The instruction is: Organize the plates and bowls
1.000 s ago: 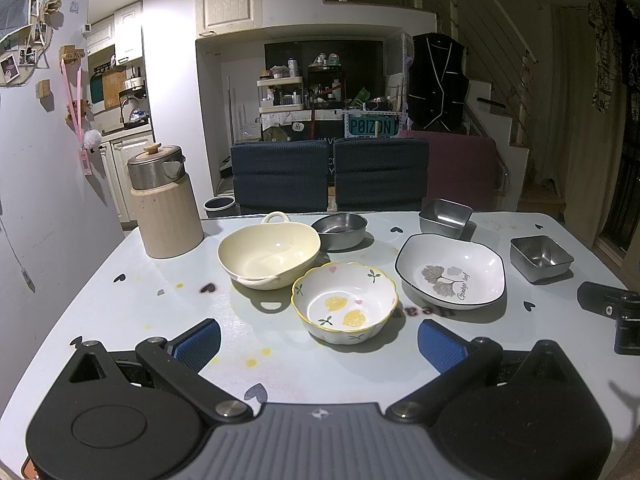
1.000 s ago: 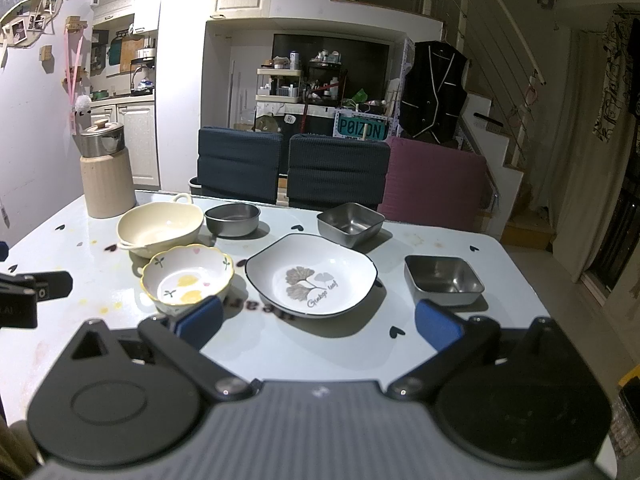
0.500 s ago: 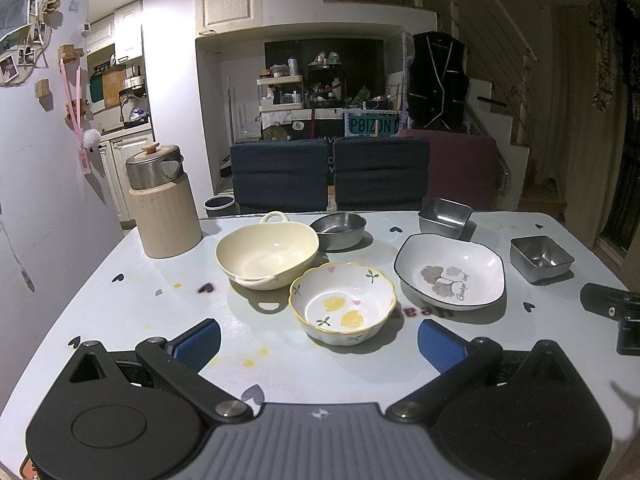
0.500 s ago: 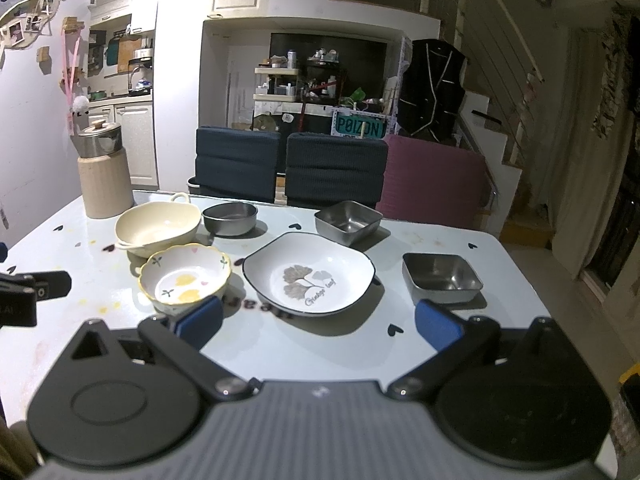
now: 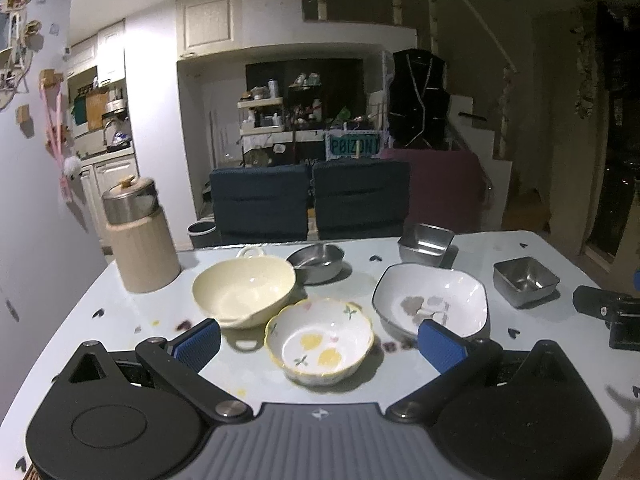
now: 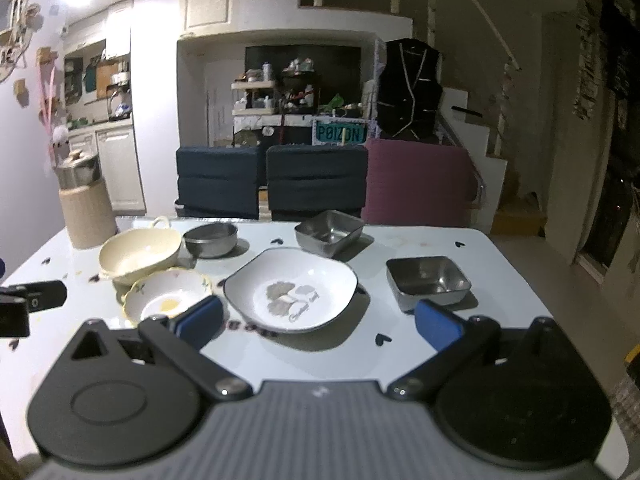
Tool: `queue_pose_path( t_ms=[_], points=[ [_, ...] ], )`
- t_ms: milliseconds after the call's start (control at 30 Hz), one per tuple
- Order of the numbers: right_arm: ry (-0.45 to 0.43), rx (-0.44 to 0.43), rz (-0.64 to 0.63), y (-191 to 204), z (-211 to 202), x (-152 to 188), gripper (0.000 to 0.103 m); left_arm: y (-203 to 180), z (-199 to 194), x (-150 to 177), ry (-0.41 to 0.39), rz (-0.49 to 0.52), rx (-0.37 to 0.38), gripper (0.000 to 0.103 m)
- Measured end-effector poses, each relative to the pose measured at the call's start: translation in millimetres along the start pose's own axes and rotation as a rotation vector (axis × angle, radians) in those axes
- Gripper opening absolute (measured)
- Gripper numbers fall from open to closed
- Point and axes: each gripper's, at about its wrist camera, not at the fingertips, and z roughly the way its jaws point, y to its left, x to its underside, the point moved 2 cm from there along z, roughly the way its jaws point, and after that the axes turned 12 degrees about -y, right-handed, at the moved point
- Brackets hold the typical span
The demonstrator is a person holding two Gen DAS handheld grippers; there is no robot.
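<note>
A scalloped yellow-rimmed flower bowl (image 5: 319, 340) sits on the white table, just ahead of my open, empty left gripper (image 5: 320, 344). Behind it stand a cream handled bowl (image 5: 243, 291), a round steel bowl (image 5: 316, 263), a white leaf-print plate (image 5: 432, 300) and two square steel dishes (image 5: 425, 243) (image 5: 525, 280). My right gripper (image 6: 318, 326) is open and empty, with the white plate (image 6: 291, 287) just beyond it, the flower bowl (image 6: 166, 294) to its left and a square steel dish (image 6: 427, 282) to its right.
A beige canister with a steel lid (image 5: 138, 236) stands at the table's back left. Dark chairs (image 5: 312, 200) and a maroon one (image 6: 416, 180) line the far edge. The right gripper shows at the right of the left wrist view (image 5: 608, 316).
Both grippers have moved forward over the table toward the dishes, which now look larger and closer. The dishes have not moved.
</note>
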Motion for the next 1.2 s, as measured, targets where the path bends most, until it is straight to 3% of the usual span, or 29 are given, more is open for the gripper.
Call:
queue_pose_path(
  t_ms=[300, 500, 667, 800, 900, 967, 1200],
  points=[
    [-0.055, 0.005, 0.057, -8.9, 17.0, -12.8, 0.103, -10.9, 40.0, -21.7, -0.024, 0.057, 0.08, 0.103],
    [-0.029, 0.002, 0.127, -18.6, 39.6, -20.4, 0.103, -14.0, 73.5, -34.7, -0.05, 0.067, 0.112, 0.103],
    [-0.005, 0.054, 0.166, -30.3, 63.3, -24.3, 0.103, -21.4, 105.2, -46.0, -0.09, 0.102, 0.119, 0.103],
    [0.047, 0.093, 0.224, -43.7, 89.7, -23.3, 0.103, -28.8, 139.0, -50.8, -0.067, 0.088, 0.166, 0.103],
    [0.077, 0.044, 0.31, -54.1, 110.4, -19.7, 0.103, -32.3, 163.3, -49.5, -0.051, 0.068, 0.196, 0.103],
    [0.106, 0.061, 0.362, -59.6, 122.9, -15.3, 0.103, -35.6, 178.7, -47.9, -0.04, 0.065, 0.202, 0.103],
    [0.183, 0.081, 0.433, -61.8, 159.9, -1.9, 0.103, -50.4, 233.7, -32.2, 0.027, 0.169, 0.22, 0.103]
  ],
)
